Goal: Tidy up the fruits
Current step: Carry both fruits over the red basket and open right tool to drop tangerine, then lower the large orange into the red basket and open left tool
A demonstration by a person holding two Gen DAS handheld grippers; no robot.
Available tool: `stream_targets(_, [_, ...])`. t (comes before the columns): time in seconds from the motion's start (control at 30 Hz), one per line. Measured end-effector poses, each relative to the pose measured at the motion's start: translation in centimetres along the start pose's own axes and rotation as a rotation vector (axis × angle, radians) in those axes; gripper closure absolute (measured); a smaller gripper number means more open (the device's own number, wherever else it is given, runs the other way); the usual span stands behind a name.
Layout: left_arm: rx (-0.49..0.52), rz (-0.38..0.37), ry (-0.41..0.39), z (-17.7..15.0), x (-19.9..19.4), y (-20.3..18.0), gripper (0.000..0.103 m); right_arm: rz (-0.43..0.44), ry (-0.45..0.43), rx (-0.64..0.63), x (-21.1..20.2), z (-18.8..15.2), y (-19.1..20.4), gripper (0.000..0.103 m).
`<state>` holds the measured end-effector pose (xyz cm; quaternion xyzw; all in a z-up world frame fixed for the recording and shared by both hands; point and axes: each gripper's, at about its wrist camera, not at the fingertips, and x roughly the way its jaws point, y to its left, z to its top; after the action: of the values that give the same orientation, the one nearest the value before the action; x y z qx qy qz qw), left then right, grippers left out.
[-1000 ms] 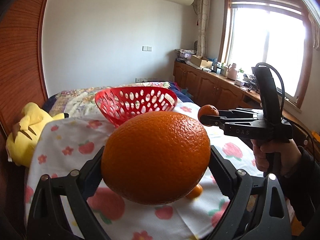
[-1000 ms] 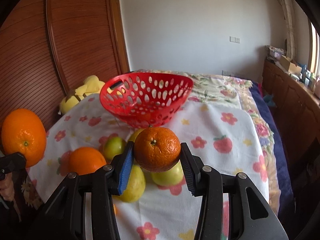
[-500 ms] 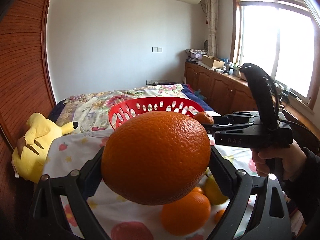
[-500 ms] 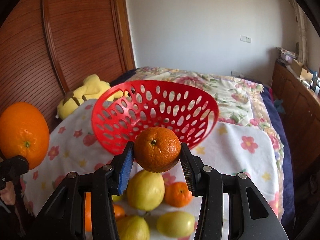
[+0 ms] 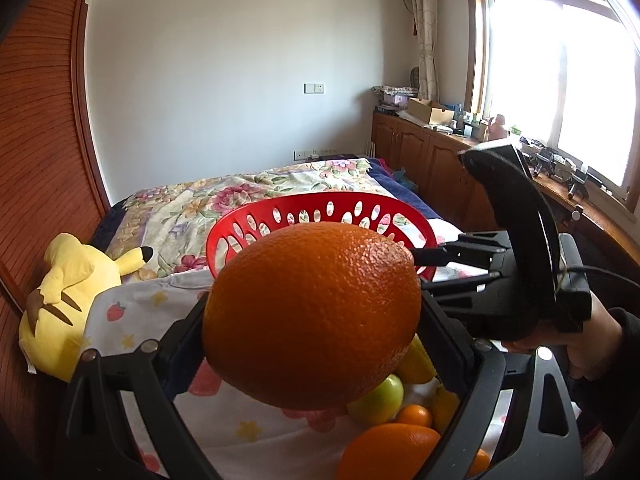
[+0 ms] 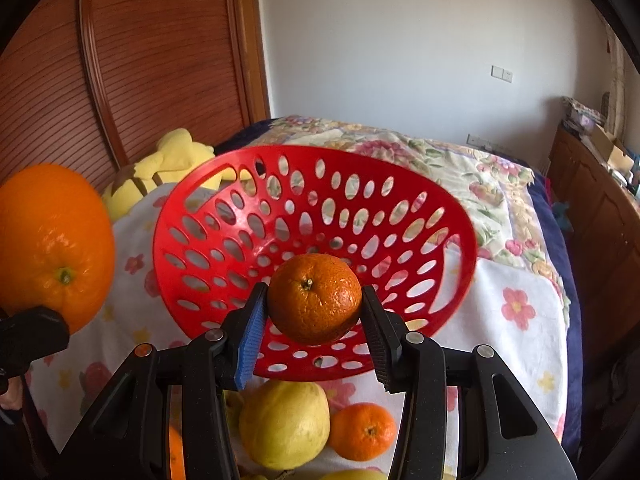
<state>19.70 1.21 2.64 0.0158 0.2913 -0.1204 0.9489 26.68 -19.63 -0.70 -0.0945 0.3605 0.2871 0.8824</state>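
My left gripper (image 5: 312, 316) is shut on a large orange (image 5: 312, 314) and holds it in the air short of the red perforated basket (image 5: 320, 208); this orange also shows at the left of the right wrist view (image 6: 54, 240). My right gripper (image 6: 314, 300) is shut on a small mandarin (image 6: 314, 298) and holds it over the near rim of the basket (image 6: 224, 248). The basket is empty. The right gripper also shows in the left wrist view, its tips hidden behind the orange.
Loose fruit lies on the flowered cloth (image 6: 520, 320) below the grippers: a yellow lemon (image 6: 284, 424), a small mandarin (image 6: 362, 430), a green fruit (image 5: 378, 400) and another orange (image 5: 390, 452). A yellow plush toy (image 5: 68, 300) lies left by the wooden wardrobe.
Both grippers have moved forward toward the basket with their fruit. The mandarin has gone from short of the basket to over its near rim. The basket has grown larger in both views.
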Motion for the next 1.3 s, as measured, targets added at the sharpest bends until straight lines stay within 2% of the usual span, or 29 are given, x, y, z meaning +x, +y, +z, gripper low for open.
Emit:
stream_targets(0.13, [0.001,0.004,0.013,0.4,1.1,0.1,0.009,0.022,-0.018,0.011,0.1,-0.1,-0.2,0.055])
stream_targets(0.17, [0.002,0.010,0.016,0.5,1.4,0.2,0.009,0.034,-0.025,0.022,-0.1,0.0,-0.3,0.051])
stream_targets(0.27, [0.000,0.015,0.019,0.8,1.8,0.4,0.009,0.050,-0.065,0.022,-1.0,0.2,-0.2,0.051])
stream_targets(0.57, [0.025,0.020,0.048,2.0,3.9,0.4,0.009,0.048,-0.139,0.066,-3.9,0.2,-2.5,0.047])
stream_targets(0.77, [0.059,0.023,0.096,2.5,6.1,-0.6,0.009,0.031,-0.158,0.067,-4.6,0.1,-3.3,0.046])
stream_targets(1.0, [0.114,0.047,0.172,3.0,8.3,-2.1,0.009,0.042,-0.162,0.054,-5.0,0.0,-3.4,0.044])
stream_targets(1.3, [0.135,0.061,0.266,2.6,10.4,-3.2,0.008,0.078,-0.172,0.071,-5.8,-0.5,-3.7,0.040])
